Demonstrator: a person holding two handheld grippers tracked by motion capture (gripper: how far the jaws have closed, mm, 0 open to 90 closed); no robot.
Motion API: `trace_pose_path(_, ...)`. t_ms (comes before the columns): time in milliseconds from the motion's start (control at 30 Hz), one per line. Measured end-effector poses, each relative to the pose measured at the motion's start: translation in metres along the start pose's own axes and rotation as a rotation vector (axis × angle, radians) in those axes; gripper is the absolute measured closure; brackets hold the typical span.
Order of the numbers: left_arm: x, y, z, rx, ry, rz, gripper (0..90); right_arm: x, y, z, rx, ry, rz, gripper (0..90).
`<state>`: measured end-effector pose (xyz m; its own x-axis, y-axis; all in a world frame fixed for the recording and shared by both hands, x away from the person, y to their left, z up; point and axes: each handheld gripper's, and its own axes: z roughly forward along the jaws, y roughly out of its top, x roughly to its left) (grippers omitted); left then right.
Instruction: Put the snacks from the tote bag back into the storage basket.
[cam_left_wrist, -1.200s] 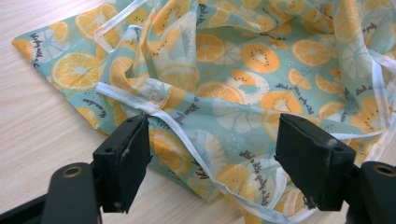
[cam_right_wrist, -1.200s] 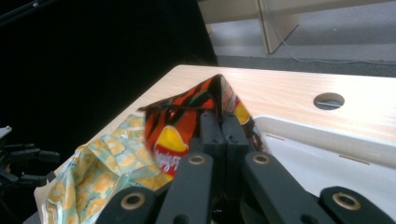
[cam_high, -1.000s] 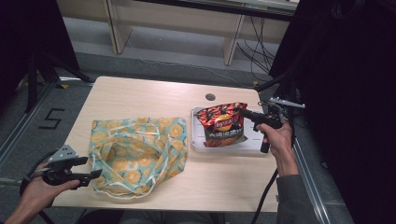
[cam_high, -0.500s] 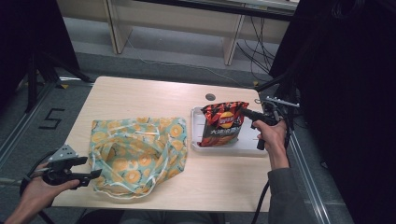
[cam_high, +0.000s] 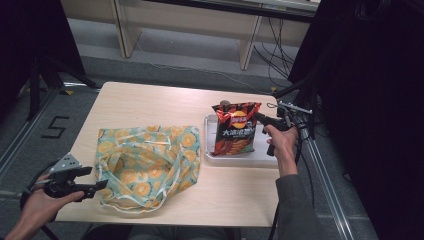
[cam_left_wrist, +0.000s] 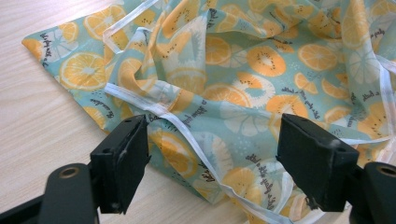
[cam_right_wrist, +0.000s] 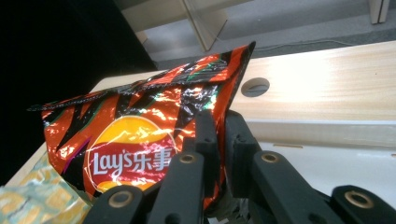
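Note:
A red and black Lay's chip bag (cam_high: 235, 128) stands upright over the white tray (cam_high: 260, 157) at the table's right. My right gripper (cam_high: 259, 118) is shut on the bag's upper right edge; in the right gripper view its jaws pinch the chip bag (cam_right_wrist: 140, 140) at the right gripper (cam_right_wrist: 219, 140). A teal cloth tote bag (cam_high: 150, 165) printed with orange slices lies crumpled at the front left. My left gripper (cam_high: 97, 186) is open at the tote's left edge; in the left gripper view the tote bag (cam_left_wrist: 243, 84) lies between and beyond the jaws of the left gripper (cam_left_wrist: 212, 163).
The light wooden table (cam_high: 150, 107) has a round cable hole (cam_right_wrist: 255, 86) behind the tray. Shelving legs (cam_high: 247, 45) and cables stand on the grey floor beyond. A dark curtain hangs at the right.
The right gripper has lifted the chip bag from lying flat in the tray to standing upright. The left gripper has stayed beside the tote.

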<state>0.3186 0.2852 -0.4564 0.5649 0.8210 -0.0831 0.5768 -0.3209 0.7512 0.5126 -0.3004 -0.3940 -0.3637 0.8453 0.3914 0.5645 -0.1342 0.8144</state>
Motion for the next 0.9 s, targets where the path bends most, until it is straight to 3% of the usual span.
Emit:
trace_pose_path(33,-0.001,0.000,0.000,-0.005,0.005,-0.002,24.5,0.003,0.000,0.001,0.011,0.001,0.046,85.7)
trace_pose_path(100,0.000,0.000,-0.001,0.008,0.000,0.002,24.5,0.000,0.000,0.006,0.004,-0.017,0.009,84.8)
trace_pose_path(133,0.000,0.000,-0.001,0.005,0.000,0.000,24.5,0.003,-0.001,0.009,0.012,-0.032,0.044,83.8)
trace_pose_path(167,0.000,0.001,-0.001,0.007,-0.002,0.000,24.4,0.000,-0.001,0.011,0.003,-0.048,0.001,82.8)
trace_pose_path(267,0.001,0.000,-0.001,-0.004,0.007,-0.014,24.2,0.002,-0.002,0.014,0.017,-0.057,0.054,80.5)
trace_pose_path(467,0.002,0.001,-0.003,-0.006,0.012,-0.011,23.6,-0.001,-0.007,0.017,0.031,-0.101,0.064,71.9)
trace_pose_path(533,0.002,0.001,-0.003,-0.011,0.018,-0.018,23.5,-0.002,-0.007,0.014,0.015,-0.114,0.034,68.9)
trace_pose_path(567,0.003,0.001,-0.004,-0.011,0.022,-0.020,23.4,-0.001,-0.007,0.013,0.012,-0.129,0.043,68.9)
trace_pose_path(600,0.003,0.001,-0.004,-0.015,0.026,-0.027,23.2,0.002,-0.007,0.011,0.012,-0.114,0.058,68.5)
trace_pose_path(733,0.005,0.000,-0.005,-0.026,0.044,-0.041,22.2,0.013,-0.008,0.008,0.012,-0.094,-0.016,61.5)
trace_pose_path(800,0.005,0.000,-0.005,-0.030,0.045,-0.052,21.5,0.026,-0.010,0.004,0.020,-0.076,-0.053,60.9)
trace_pose_path(833,0.005,0.000,-0.006,-0.027,0.047,-0.047,21.4,0.029,-0.010,0.004,0.014,-0.059,-0.116,60.1)
trace_pose_path(867,0.004,0.000,-0.005,-0.049,0.049,-0.073,21.1,0.038,-0.012,0.003,0.028,-0.046,-0.113,58.6)
trace_pose_path(900,0.004,0.000,-0.005,-0.046,0.052,-0.073,20.4,0.044,-0.014,0.003,0.035,-0.037,-0.141,57.5)
